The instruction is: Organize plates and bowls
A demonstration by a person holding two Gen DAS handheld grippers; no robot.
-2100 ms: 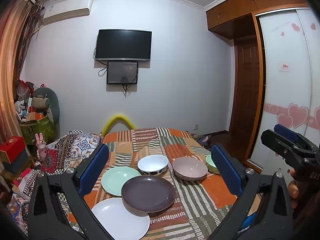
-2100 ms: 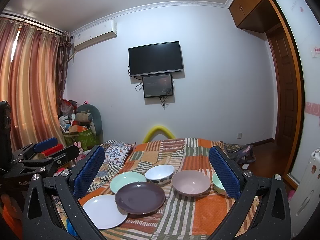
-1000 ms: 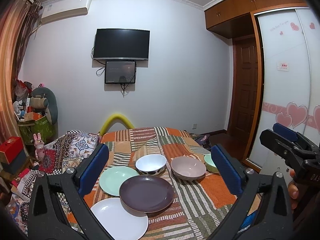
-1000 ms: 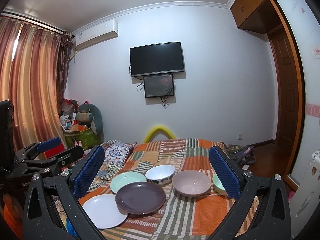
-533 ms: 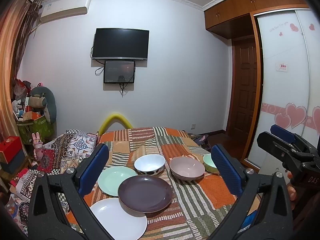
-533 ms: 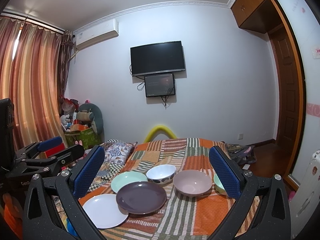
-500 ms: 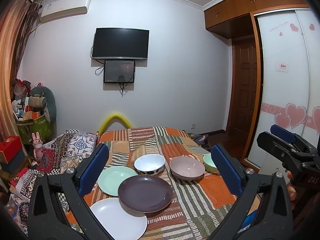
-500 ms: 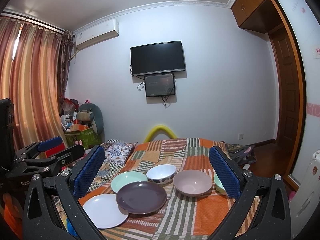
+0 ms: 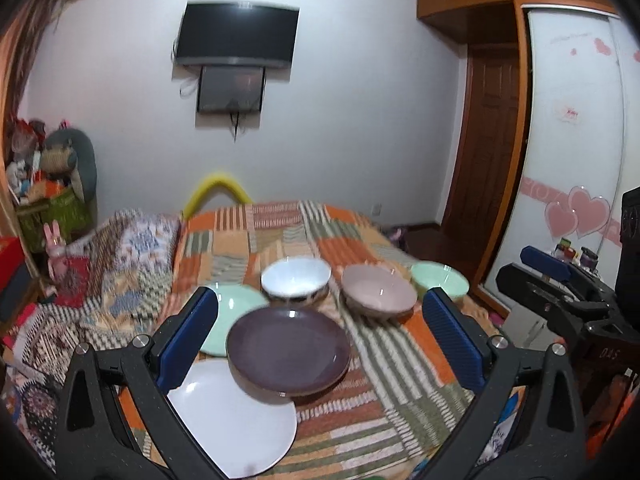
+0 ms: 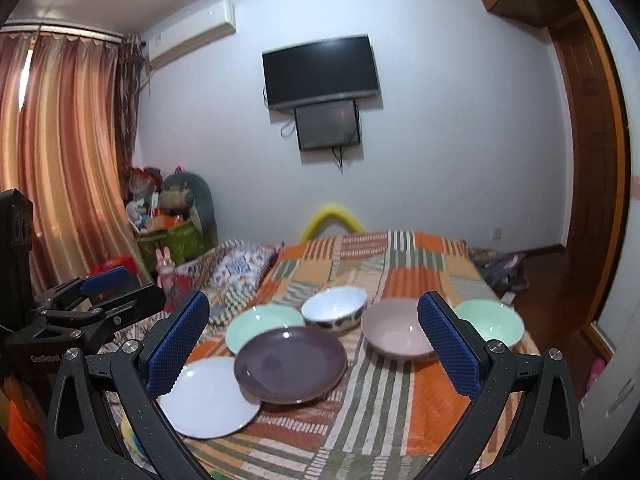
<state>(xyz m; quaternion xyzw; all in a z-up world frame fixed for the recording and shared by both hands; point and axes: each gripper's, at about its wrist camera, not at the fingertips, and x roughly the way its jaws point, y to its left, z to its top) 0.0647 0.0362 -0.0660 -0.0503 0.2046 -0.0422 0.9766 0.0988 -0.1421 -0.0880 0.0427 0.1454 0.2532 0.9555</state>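
Note:
On a striped patchwork cloth (image 9: 384,408) (image 10: 400,412) lie a white plate (image 9: 236,420) (image 10: 208,398), a dark purple plate (image 9: 288,350) (image 10: 290,364) overlapping it, and a mint plate (image 9: 236,308) (image 10: 260,326) behind. Further back stand a white bowl (image 9: 296,284) (image 10: 334,308), a pink bowl (image 9: 378,294) (image 10: 394,334) and a mint bowl (image 9: 438,280) (image 10: 492,320). My left gripper (image 9: 320,336) hangs open above the purple plate, holding nothing. My right gripper (image 10: 314,346) is open too, above the dishes. Each gripper shows at the other view's edge.
The cloth covers a bed-like surface with a patterned blanket (image 9: 120,256) on the left. A wall television (image 10: 320,72), curtains (image 10: 60,160) and a pile of toys (image 10: 172,216) stand left; a wooden door (image 9: 492,140) and wardrobe (image 9: 576,140) stand right.
Both grippers have moved forward and tipped down toward the dishes, which now look larger and closer. Both stayed open. The dishes have not moved.

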